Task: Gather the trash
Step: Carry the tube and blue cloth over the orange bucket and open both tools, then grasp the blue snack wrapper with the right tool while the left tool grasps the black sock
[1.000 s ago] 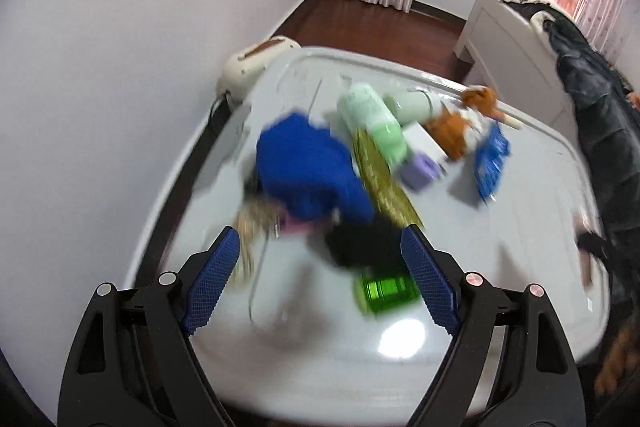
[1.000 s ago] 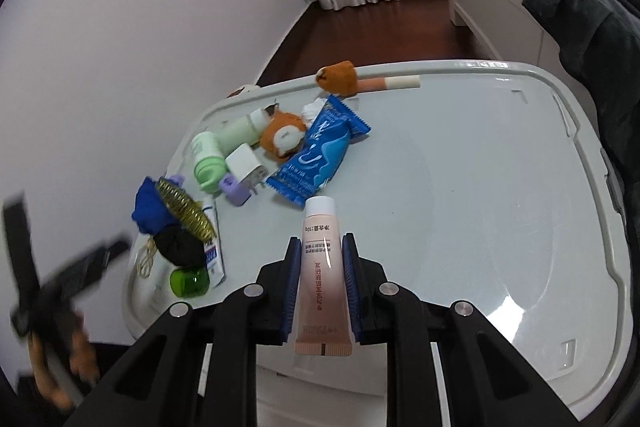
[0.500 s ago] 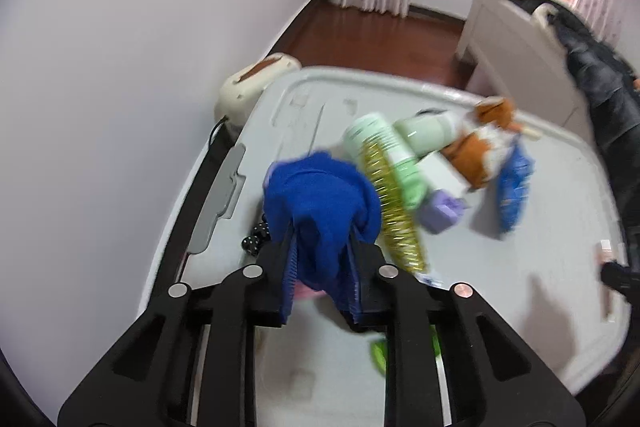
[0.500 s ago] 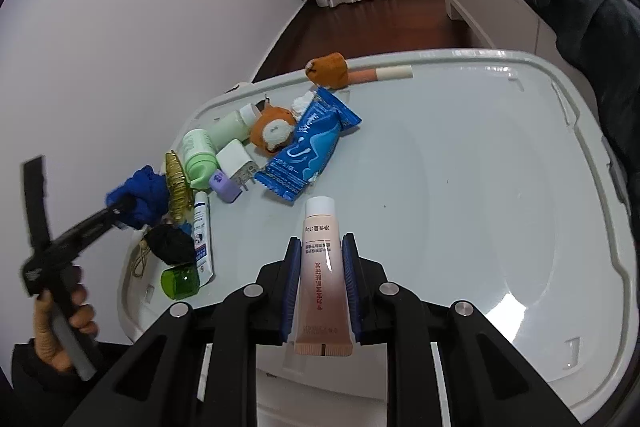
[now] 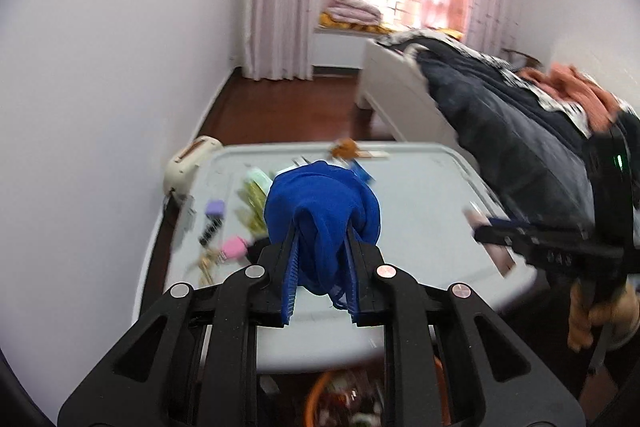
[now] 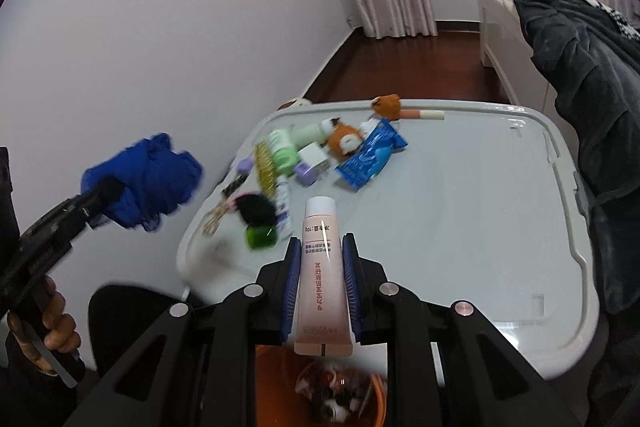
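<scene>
The left tongs (image 5: 322,277) are closed on a bunched blue cloth (image 5: 322,215); their jaws have just been closing, and the cloth now sits pinched between the blue pads, bulging out above them and clear of the counter (image 5: 420,211). In the right wrist view the same cloth (image 6: 142,181) hangs off to the left of the counter's edge, with a hand (image 6: 52,323) on the tool's handle below it.

The right tongs (image 6: 322,291) are clamped on a pale pink tube (image 6: 322,279) with a white cap; the cap points away from the camera and the crimped end sticks out toward it. Below the tube, just under the counter's near edge, an orange bin (image 6: 340,391) shows with mixed scraps inside.

On the white counter, toward its left side, small things lie in a loose cluster: a blue wrapper (image 6: 370,155), a small orange plush toy (image 6: 346,141), a pale green bottle (image 6: 282,151), a white plug (image 6: 314,157), a gold hair clip (image 6: 266,173), a black lump (image 6: 256,209) and a green jar (image 6: 260,237) near the front left corner. A second brown plush on a stick (image 6: 390,107) lies at the far edge. A dark coat (image 6: 580,67) is draped to the right of the counter.
</scene>
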A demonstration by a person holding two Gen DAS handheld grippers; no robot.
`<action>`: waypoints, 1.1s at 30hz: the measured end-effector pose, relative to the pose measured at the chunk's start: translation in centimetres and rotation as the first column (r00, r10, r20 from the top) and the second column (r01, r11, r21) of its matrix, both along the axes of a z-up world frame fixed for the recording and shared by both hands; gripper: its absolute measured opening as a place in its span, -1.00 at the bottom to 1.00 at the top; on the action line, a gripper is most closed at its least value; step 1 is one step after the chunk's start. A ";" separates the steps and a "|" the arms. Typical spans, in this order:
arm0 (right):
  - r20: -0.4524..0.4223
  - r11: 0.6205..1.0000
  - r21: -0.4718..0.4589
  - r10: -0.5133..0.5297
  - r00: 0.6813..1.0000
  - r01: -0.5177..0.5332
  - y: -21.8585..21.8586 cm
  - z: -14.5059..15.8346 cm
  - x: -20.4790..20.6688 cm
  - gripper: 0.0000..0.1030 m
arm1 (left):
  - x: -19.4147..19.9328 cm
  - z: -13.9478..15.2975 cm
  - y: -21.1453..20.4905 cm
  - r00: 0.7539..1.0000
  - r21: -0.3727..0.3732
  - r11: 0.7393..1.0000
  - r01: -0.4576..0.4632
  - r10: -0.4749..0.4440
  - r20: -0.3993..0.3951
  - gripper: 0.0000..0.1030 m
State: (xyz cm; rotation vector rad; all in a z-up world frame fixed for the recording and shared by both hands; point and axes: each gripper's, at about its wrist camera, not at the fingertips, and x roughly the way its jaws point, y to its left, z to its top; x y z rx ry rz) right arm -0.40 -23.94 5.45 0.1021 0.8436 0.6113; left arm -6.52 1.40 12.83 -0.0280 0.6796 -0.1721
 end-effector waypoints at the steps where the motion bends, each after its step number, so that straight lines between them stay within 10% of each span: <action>1: 0.001 1.000 -0.011 0.007 1.000 -0.007 -0.1 0.0 -0.7 -0.59 | -0.9 -0.5 -0.3 1.000 0.001 1.000 0.009 -0.009 -0.011 -0.64; 14: -0.180 0.985 -0.133 0.084 0.980 -0.109 0.1 -7.4 -8.8 -0.58 | -8.0 -8.6 -3.6 0.960 0.034 0.991 0.127 -0.115 -0.255 -0.59; 16: -0.224 0.978 -0.158 0.096 0.970 -0.133 0.5 -9.3 -8.9 -0.50 | -7.9 -10.1 -3.8 0.940 0.035 0.990 0.134 -0.116 -0.320 -0.16; 18: -0.260 0.975 -0.172 0.095 0.961 -0.143 0.7 -10.9 -8.8 0.29 | -7.6 -11.2 -3.8 0.926 0.037 0.992 0.123 -0.102 -0.364 0.29; 21: -0.281 0.971 -0.198 0.075 0.957 -0.134 0.6 -12.5 -8.1 0.24 | -6.9 -12.4 -3.2 0.906 0.025 0.994 0.102 -0.082 -0.414 0.35; 28: -0.222 0.988 -0.138 0.034 0.974 -0.066 -1.1 -10.5 -5.3 0.24 | -2.4 -10.6 -1.5 0.947 0.087 0.996 -0.004 0.031 -0.320 0.53; 33: -0.177 0.996 -0.083 -0.002 0.984 -0.013 -2.1 -9.0 -2.5 0.24 | 5.3 -11.0 0.6 0.931 0.058 0.982 -0.178 0.187 -0.313 0.53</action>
